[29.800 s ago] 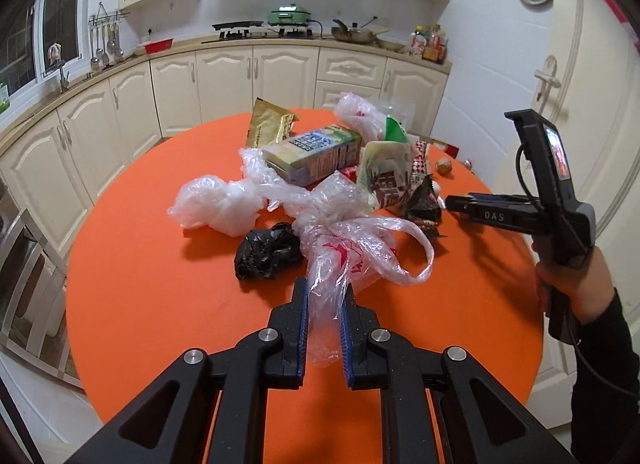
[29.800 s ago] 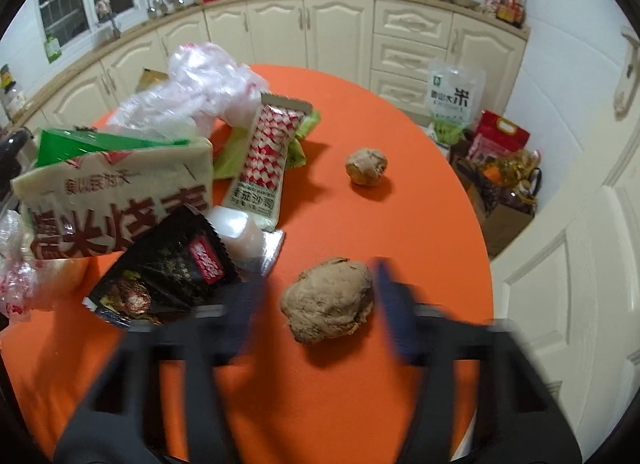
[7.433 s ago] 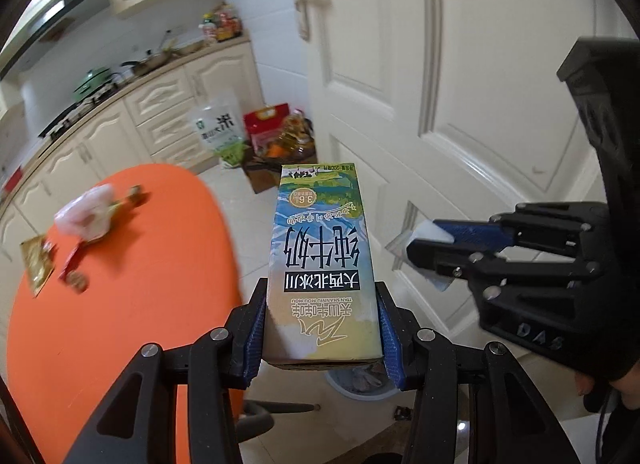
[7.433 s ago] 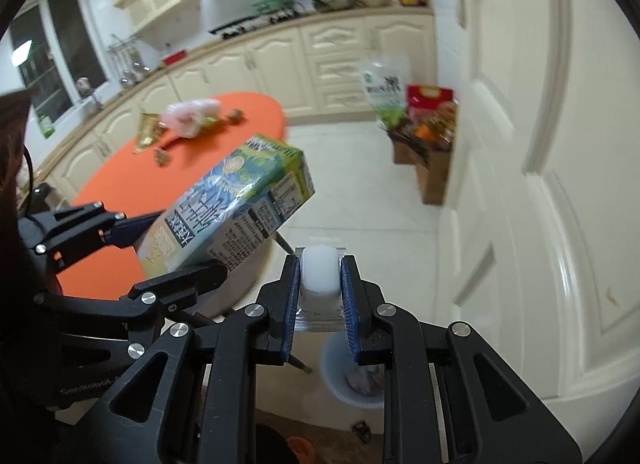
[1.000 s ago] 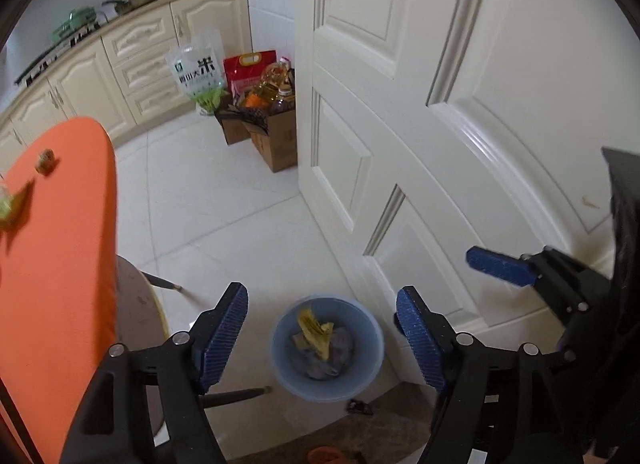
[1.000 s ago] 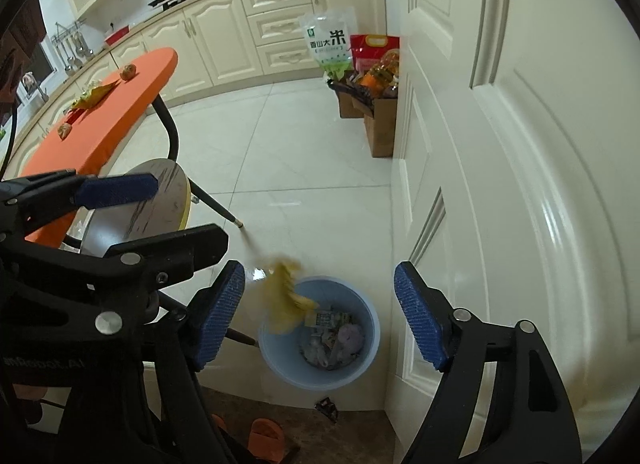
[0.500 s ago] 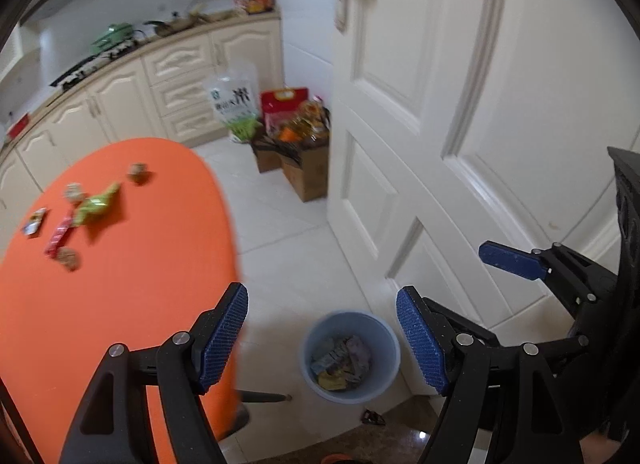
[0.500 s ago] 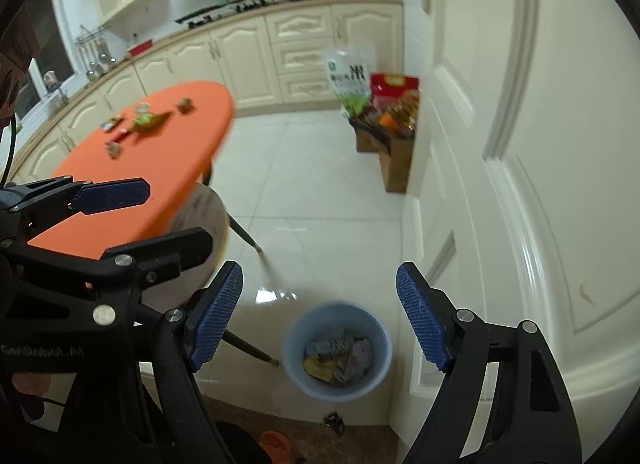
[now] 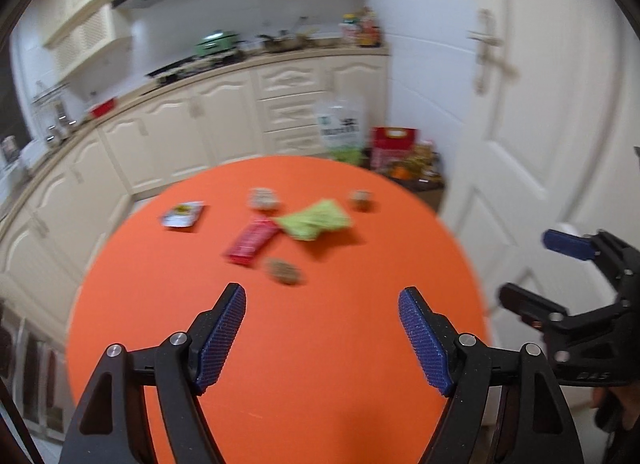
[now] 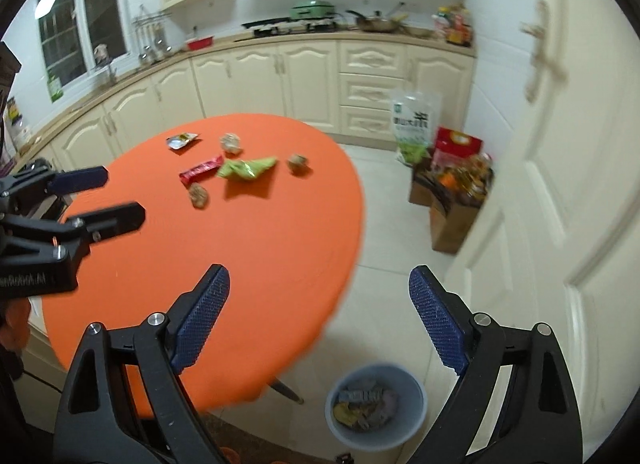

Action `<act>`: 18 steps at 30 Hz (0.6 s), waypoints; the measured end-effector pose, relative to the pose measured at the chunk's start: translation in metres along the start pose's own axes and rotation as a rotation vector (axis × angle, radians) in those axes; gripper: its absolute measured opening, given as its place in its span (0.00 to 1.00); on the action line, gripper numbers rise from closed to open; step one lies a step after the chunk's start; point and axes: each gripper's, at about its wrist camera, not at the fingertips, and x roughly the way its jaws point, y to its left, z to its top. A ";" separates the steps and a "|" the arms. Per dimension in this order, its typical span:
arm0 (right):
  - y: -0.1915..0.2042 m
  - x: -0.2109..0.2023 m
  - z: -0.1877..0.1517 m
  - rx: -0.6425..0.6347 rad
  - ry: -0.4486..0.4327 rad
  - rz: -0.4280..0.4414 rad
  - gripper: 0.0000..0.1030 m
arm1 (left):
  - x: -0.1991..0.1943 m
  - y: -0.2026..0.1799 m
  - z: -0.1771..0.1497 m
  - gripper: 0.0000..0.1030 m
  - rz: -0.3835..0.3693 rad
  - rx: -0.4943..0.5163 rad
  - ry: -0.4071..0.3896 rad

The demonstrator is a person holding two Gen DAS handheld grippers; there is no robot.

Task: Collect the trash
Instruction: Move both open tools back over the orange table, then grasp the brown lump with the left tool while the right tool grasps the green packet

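Both grippers empty — trash partly collected, six pieces left on the orange table [image 10: 240, 264].

Left gripper [image 9: 322, 338] jaws spread, nothing between; right gripper [image 10: 318, 318] jaws have just been opening, likewise bare. Toward the table's far edge, left to right: silver packet [image 10: 182, 140], red wrapper [image 10: 201, 170], three crumpled balls, green wrapper [image 10: 246, 168]. Blue bin [image 10: 376, 407] on the floor by the near edge already holds refuse.
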 end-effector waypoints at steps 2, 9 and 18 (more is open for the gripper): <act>0.011 0.018 0.011 -0.027 0.009 0.006 0.88 | 0.012 0.017 0.006 0.72 0.023 -0.036 0.021; 0.028 0.080 0.044 -0.071 0.044 0.038 0.88 | 0.079 0.049 0.026 0.72 0.002 -0.154 0.119; 0.014 0.120 0.057 -0.070 0.064 0.060 0.88 | 0.153 0.053 0.044 0.53 -0.008 -0.170 0.214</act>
